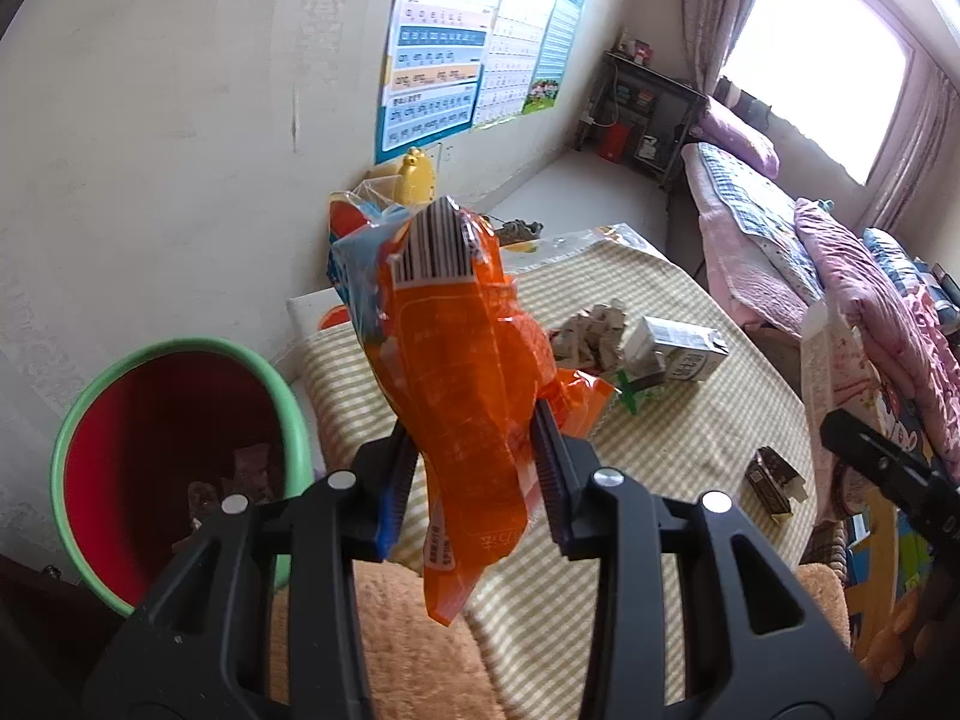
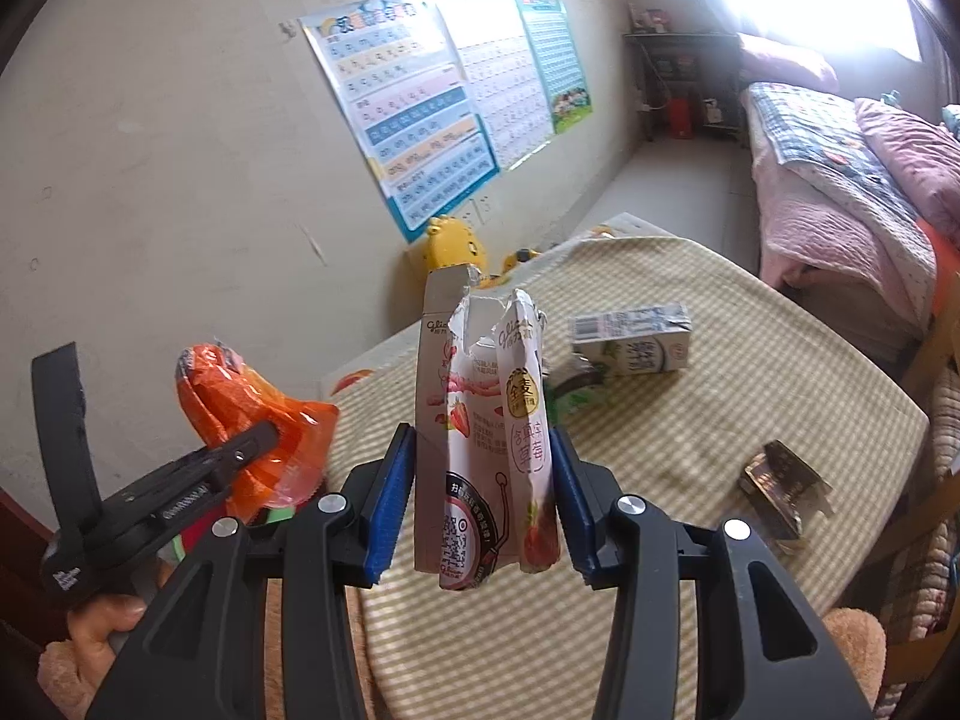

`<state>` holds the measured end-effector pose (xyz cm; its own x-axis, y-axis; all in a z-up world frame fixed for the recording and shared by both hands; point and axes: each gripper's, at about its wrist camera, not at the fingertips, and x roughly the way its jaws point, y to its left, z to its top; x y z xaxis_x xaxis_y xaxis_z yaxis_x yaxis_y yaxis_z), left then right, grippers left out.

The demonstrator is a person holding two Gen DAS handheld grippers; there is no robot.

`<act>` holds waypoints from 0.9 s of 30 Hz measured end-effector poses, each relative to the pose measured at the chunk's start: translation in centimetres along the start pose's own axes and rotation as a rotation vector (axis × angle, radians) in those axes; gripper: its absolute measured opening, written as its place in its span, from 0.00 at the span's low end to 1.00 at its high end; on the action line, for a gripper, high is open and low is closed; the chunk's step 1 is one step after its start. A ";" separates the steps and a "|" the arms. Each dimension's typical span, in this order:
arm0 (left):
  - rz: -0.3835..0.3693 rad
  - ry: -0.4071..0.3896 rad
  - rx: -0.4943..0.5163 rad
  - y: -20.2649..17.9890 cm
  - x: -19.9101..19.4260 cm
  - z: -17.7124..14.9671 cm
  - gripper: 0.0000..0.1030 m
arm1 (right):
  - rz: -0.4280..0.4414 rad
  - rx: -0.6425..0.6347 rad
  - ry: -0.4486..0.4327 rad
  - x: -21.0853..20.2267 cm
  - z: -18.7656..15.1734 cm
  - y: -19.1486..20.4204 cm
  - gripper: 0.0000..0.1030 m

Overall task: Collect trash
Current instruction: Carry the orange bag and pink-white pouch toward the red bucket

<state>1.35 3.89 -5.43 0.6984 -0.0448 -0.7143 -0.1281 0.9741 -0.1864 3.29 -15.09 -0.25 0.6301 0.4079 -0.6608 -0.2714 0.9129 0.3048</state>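
Both claws pinch light, crinkly trash: my left gripper [image 1: 474,468] an orange bag [image 1: 462,372], right gripper [image 2: 483,498] a torn box [image 2: 486,420]; mid-body grips suit both.

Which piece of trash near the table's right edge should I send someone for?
On the striped tablecloth, look right of the grey milk carton lying on its side. Alone near the right edge sits a small crushed dark box, brown and gold, flatter and darker than the other trash there.

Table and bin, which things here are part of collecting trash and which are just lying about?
Trash job:
orange bag in left gripper
torn pink box in right gripper
milk carton
small wrapper
bin

Lying about:
posters
yellow toy
bed
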 end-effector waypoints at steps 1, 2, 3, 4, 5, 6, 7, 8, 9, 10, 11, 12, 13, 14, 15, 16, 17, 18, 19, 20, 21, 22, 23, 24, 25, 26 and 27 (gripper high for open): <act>0.006 0.000 -0.005 0.3 0.0 0.0 0.34 | 0.005 -0.005 0.000 0.1 0.1 0.3 0.42; 0.013 -0.001 -0.011 0.7 0.0 0.0 0.34 | 0.012 -0.009 0.001 0.3 0.2 0.6 0.42; 0.018 -0.001 -0.017 1.0 0.0 0.0 0.34 | 0.021 -0.014 0.002 0.4 0.3 1.0 0.42; 0.024 -0.001 -0.022 1.4 -0.1 0.0 0.34 | 0.026 -0.018 0.003 0.6 0.4 1.4 0.42; 0.029 -0.002 -0.026 1.7 0.0 0.1 0.34 | 0.032 -0.023 0.004 0.7 0.5 1.7 0.42; 0.036 -0.002 -0.031 2.1 -0.1 0.0 0.34 | 0.038 -0.029 0.007 0.9 0.6 2.1 0.42; 0.041 -0.003 -0.037 2.5 -0.1 0.0 0.34 | 0.042 -0.033 0.010 1.1 0.6 2.4 0.42; 0.046 -0.004 -0.043 2.9 -0.2 0.0 0.34 | 0.048 -0.037 0.013 1.3 0.7 2.8 0.42; 0.050 -0.005 -0.049 3.2 -0.2 0.0 0.34 | 0.052 -0.042 0.017 1.6 0.8 3.2 0.42; 0.054 -0.005 -0.055 3.6 -0.2 0.0 0.34 | 0.055 -0.047 0.020 1.7 0.8 3.5 0.42; 0.058 -0.004 -0.061 3.9 -0.2 0.0 0.34 | 0.057 -0.053 0.023 1.9 0.8 3.8 0.42; 0.063 -0.002 -0.067 4.4 -0.2 -0.1 0.34 | 0.059 -0.058 0.027 2.1 0.8 4.1 0.42; 0.067 0.000 -0.073 4.8 -0.1 -0.2 0.34 | 0.062 -0.062 0.032 2.3 0.8 4.5 0.42; 0.071 0.002 -0.077 5.1 -0.1 -0.2 0.34 | 0.066 -0.065 0.036 2.6 0.8 4.8 0.42; 0.076 0.004 -0.083 5.5 0.0 -0.3 0.34 | 0.070 -0.070 0.041 2.8 0.7 5.1 0.42; 0.082 0.005 -0.089 5.9 0.0 -0.3 0.34 | 0.072 -0.074 0.045 3.0 0.7 5.3 0.42; 0.086 0.007 -0.096 6.2 0.0 -0.4 0.34 | 0.075 -0.081 0.051 3.3 0.7 5.7 0.42; 0.091 0.009 -0.105 6.7 0.0 -0.4 0.34 | 0.077 -0.085 0.056 3.5 0.7 5.9 0.42; 0.095 0.010 -0.114 7.2 0.0 -0.5 0.34 | 0.083 -0.091 0.065 3.9 0.7 6.3 0.42; 0.099 0.010 -0.122 7.7 0.0 -0.5 0.34 | 0.088 -0.097 0.071 4.1 0.6 6.6 0.42; 0.104 0.010 -0.129 8.0 0.0 -0.6 0.34 | 0.092 -0.101 0.076 4.4 0.7 6.9 0.42; 0.110 0.010 -0.135 8.4 0.0 -0.6 0.34 | 0.097 -0.109 0.082 4.7 0.6 7.4 0.42; 0.115 0.011 -0.140 8.8 0.0 -0.7 0.34 | 0.101 -0.115 0.087 4.9 0.6 7.8 0.42; 0.121 0.012 -0.146 9.2 0.1 -0.8 0.34 | 0.106 -0.121 0.092 5.2 0.5 8.1 0.42; 0.127 0.015 -0.152 9.6 0.1 -0.9 0.34 | 0.113 -0.128 0.100 5.5 0.5 8.6 0.42; 0.131 0.018 -0.157 9.9 0.2 -1.0 0.34 | 0.119 -0.135 0.109 5.9 0.4 9.0 0.42; 0.136 0.022 -0.165 10.4 0.3 -1.1 0.34 | 0.126 -0.145 0.122 6.3 0.3 9.6 0.42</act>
<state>-0.57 13.77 -8.37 0.6516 0.0777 -0.7545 -0.3346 0.9222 -0.1940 4.88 -3.78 -1.35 0.4945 0.5095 -0.7042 -0.4499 0.8432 0.2942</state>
